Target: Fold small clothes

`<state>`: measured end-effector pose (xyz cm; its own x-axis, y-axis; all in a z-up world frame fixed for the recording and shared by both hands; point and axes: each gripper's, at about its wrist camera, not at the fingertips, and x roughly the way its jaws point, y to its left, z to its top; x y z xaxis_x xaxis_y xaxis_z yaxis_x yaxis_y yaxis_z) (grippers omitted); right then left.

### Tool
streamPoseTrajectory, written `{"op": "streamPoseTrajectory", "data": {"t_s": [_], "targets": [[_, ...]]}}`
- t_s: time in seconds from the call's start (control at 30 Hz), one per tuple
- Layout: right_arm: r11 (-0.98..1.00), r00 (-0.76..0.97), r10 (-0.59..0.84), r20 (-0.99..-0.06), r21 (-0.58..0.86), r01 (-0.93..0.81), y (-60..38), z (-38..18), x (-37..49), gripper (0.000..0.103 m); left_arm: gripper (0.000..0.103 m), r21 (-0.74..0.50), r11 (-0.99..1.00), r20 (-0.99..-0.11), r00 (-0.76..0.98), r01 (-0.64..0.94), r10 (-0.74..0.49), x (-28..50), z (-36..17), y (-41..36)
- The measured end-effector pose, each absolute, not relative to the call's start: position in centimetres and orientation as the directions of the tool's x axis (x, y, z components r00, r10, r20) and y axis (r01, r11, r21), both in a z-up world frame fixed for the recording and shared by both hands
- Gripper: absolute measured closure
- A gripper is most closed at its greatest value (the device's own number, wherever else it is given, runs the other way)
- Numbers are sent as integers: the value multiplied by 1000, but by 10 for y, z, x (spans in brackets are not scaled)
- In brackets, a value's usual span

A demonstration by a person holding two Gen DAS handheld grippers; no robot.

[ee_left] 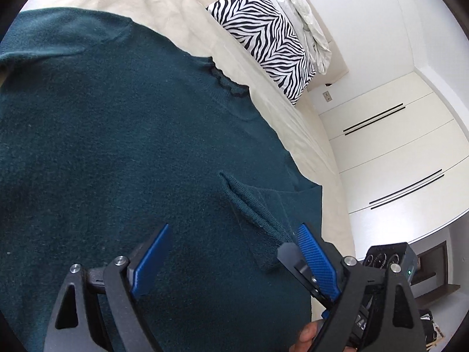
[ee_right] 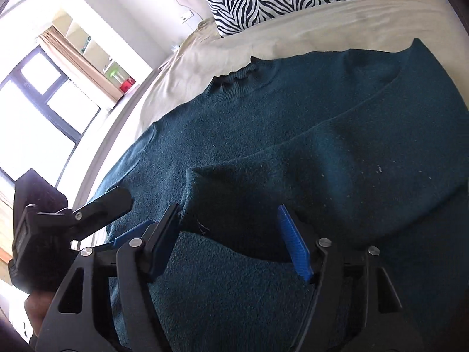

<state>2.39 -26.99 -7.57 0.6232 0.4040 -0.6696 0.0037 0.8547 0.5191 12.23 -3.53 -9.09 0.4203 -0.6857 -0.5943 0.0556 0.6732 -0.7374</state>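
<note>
A dark teal knit sweater (ee_left: 132, 146) lies flat on a beige bed, its ruffled collar (ee_left: 228, 83) toward the pillows. My left gripper (ee_left: 234, 231) is open just above the sweater's body, with a folded sleeve cuff (ee_left: 252, 208) lying next to its right finger. In the right wrist view the same sweater (ee_right: 293, 123) has a sleeve folded across its front. My right gripper (ee_right: 230, 214) is open, its blue pads on either side of the sleeve's folded end (ee_right: 234, 193), not closed on it. The other gripper (ee_right: 96, 205) shows at the left of this view.
A zebra-print pillow (ee_left: 263, 32) and a rumpled pale cloth (ee_left: 304, 14) lie at the head of the bed (ee_left: 164, 3). White wardrobe doors (ee_left: 395, 146) stand beside the bed. A window (ee_right: 44, 88) with a curtain is on the other side.
</note>
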Motion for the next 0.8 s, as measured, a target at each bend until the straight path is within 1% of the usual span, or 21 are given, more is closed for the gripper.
{"op": "streamPoseTrajectory", "data": {"t_s": [0.17,0.23,0.3,0.33,0.37,0.4,0.43,0.47,0.5,0.53,0.63,0.8], "targets": [[796,645,436,-627,604,49,-304,-80,-26,36,15,-731,682,-625,362,40,-691,132,-100,-65],[761,656,446,-609,644,80,-323,-87,-41,36,15,-732,679,-624,358,43,-695,134,-102,-71],[724,665,454,-593,681,112,-343,-92,-56,36,16,-707,705,-651,341,53,-678,137,-104,-78],[701,668,464,-582,702,124,-350,-96,-60,36,24,-696,716,-664,331,52,-670,138,-108,-81],[680,670,473,-571,721,133,-355,-101,-60,36,35,-687,726,-677,325,44,-660,140,-110,-83],[662,675,481,-560,737,140,-362,-105,-65,36,42,-677,735,-689,321,37,-650,142,-112,-83],[644,679,488,-548,752,143,-367,-108,-67,36,56,-667,744,-699,317,35,-641,145,-113,-84],[626,685,494,-536,766,148,-372,-111,-69,36,73,-662,749,-704,313,37,-638,148,-112,-85],[608,690,499,-525,779,153,-377,-113,-70,36,82,-653,756,-710,307,48,-633,151,-110,-85],[590,695,503,-514,791,159,-381,-115,-72,36,95,-641,765,-716,312,60,-624,154,-107,-83],[539,711,514,-480,826,168,-391,-120,-70,36,94,-625,775,-702,368,91,-609,162,-86,-71],[452,745,507,-433,870,198,-415,-118,-67,36,94,-564,819,-677,506,110,-534,181,-45,-35]]}}
